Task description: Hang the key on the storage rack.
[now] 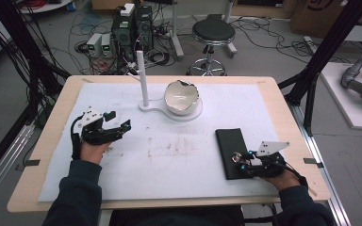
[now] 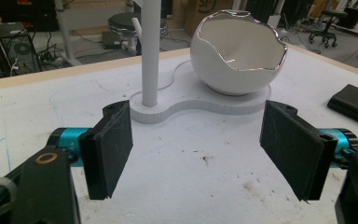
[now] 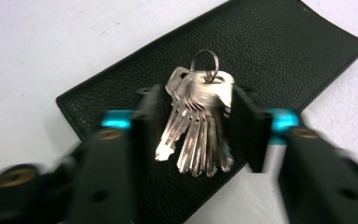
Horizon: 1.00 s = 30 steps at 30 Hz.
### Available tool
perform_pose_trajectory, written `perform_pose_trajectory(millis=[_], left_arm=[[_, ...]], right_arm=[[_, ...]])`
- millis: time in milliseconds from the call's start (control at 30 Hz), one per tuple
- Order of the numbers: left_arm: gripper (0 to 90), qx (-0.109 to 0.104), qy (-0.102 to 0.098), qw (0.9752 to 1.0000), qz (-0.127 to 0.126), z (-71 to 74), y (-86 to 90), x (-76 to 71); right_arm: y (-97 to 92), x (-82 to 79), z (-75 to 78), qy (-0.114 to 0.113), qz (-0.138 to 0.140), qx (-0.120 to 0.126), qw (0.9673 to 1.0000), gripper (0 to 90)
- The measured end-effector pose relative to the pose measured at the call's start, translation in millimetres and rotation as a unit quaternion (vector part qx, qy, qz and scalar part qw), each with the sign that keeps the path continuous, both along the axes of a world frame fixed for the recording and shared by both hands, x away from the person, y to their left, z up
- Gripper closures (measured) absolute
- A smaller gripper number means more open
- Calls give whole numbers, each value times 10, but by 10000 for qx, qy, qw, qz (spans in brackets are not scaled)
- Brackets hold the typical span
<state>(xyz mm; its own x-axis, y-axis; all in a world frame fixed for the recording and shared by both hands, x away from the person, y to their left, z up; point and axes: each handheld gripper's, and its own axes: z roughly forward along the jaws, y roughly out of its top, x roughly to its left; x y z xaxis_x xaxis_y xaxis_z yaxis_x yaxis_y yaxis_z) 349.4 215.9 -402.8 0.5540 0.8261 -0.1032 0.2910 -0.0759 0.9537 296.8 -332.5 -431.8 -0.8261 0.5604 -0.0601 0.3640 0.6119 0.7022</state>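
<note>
Bunch of keys [image 3: 196, 123] lies on the black wallet [image 3: 270, 51] between the right gripper [image 3: 193, 128] jaws, apparently not yet pinched; loose, slippery metal, best gripped across the stacked blades; left gripper [image 2: 200, 149] open.

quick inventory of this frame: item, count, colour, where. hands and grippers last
bunch of keys: 1, silver, lying on the wallet, between the right gripper's jaws
wallet: 1, black, right side of the mat
egg-shaped bowl: 1, white with silvery jagged rim, on the stand's base at the far middle of the mat
stand: 1, white, upright post on a flat base, left of the bowl
mat: 1, white, scuffed, covering the table
table: 1, light wood
stool: 1, black seat, on the floor beyond the table
left gripper: 1, black, jaws wide open, nothing between
right gripper: 1, black, jaws either side of the keys
</note>
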Motion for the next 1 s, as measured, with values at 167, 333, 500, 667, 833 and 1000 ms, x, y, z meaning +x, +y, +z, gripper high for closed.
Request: perform_pose_trajectory(millis=[167,333,500,667,833,1000], left_arm=[[254,3,10,10000,0,-4,-2,3],[255,10,28,10000,-1,-10,-2,6],[255,15,36,10000,-8,-18,-4,6],[256,-3,34,10000,-2,-17,-4,3],[256,11,46,10000,10,-17,0,4],[258,-4,46,10000,-3,-19,-7,4]], right_arm=[[27,-12,19,-176,-47,-200,9996,802],[55,-1,26,-296,-110,-321,9990,804],[51,21,49,-306,-285,-276,9987,801],[-1,59,-2,87,-208,40,9997,666],[89,-11,38,-606,-25,-357,9975,522],[114,12,27,-686,8,-564,9960,614]])
